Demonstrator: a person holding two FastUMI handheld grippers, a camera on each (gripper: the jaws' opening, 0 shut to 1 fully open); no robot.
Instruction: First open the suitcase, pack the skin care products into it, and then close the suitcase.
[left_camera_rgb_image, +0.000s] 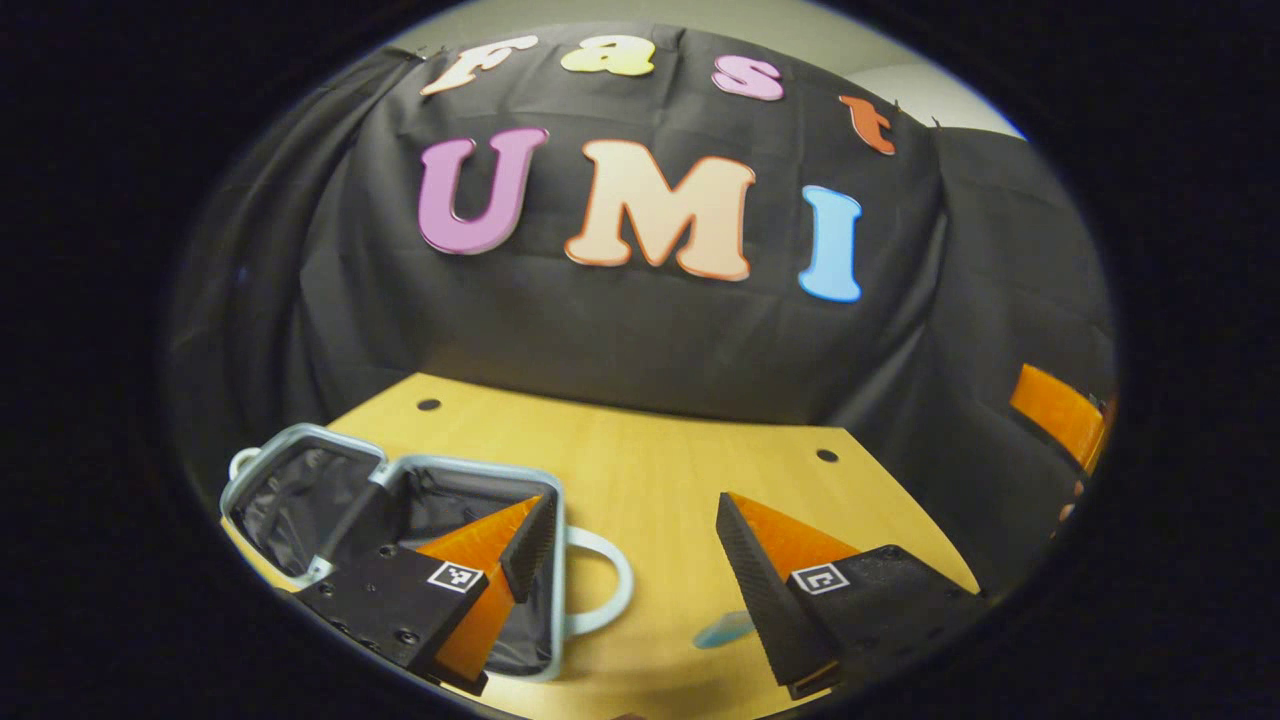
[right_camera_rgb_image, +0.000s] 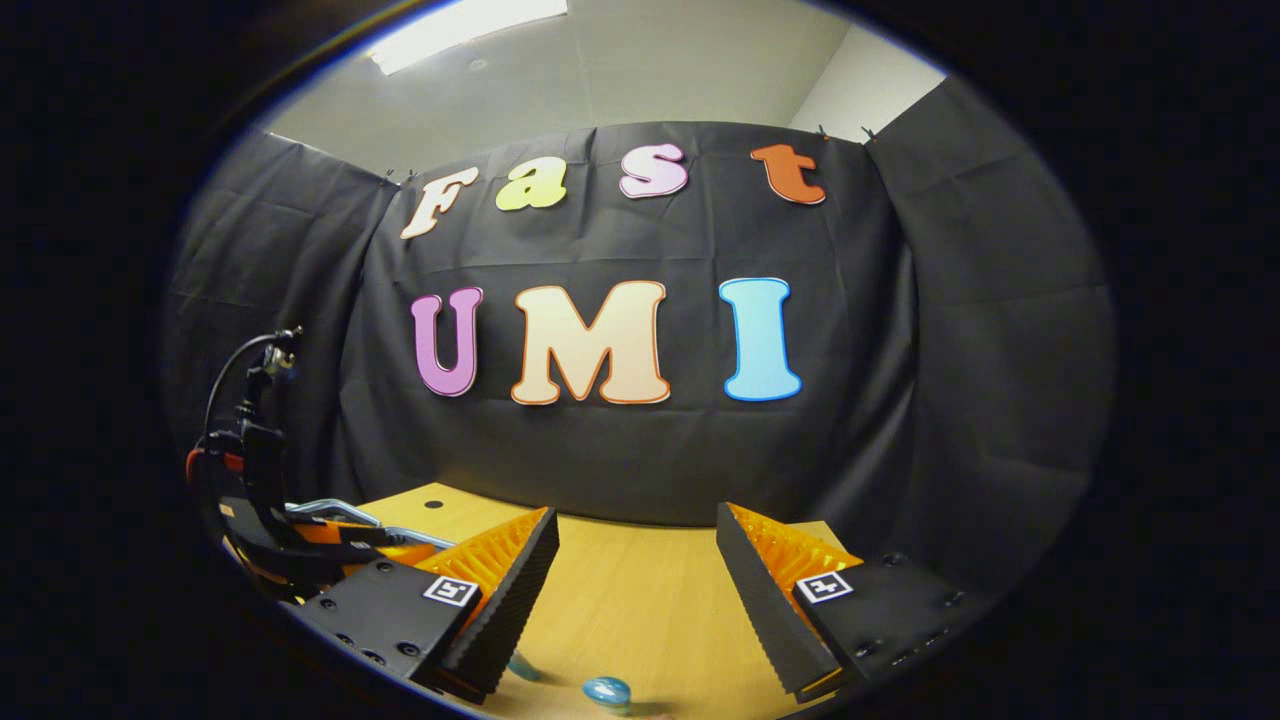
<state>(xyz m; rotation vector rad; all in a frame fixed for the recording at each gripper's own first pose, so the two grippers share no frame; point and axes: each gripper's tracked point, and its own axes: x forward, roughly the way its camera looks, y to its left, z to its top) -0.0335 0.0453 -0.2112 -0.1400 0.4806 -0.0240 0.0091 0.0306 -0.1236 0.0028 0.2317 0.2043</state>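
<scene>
bench (left_camera_rgb_image: 660, 470): wooden, under both tongs. suitcase (left_camera_rgb_image: 300, 500): lying open, lined, just beyond left tongs (left_camera_rgb_image: 640, 570), released; likely rigid, light; take by handle (left_camera_rgb_image: 605, 580). skin care product (right_camera_rgb_image: 607, 691): small blue piece below right tongs (right_camera_rgb_image: 635, 590), released; probably smooth, slippery; grip across middle.

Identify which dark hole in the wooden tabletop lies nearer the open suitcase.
The hole just behind the grey-rimmed, black-lined suitcase; the other hole lies apart, across bare wood.

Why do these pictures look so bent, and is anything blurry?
Left gripper view: fisheye curves the light wooden table edge; the open grey suitcase is sharp, the pale blue item smeared. Right gripper view: ceiling light glares; small blue object blurs.
</scene>
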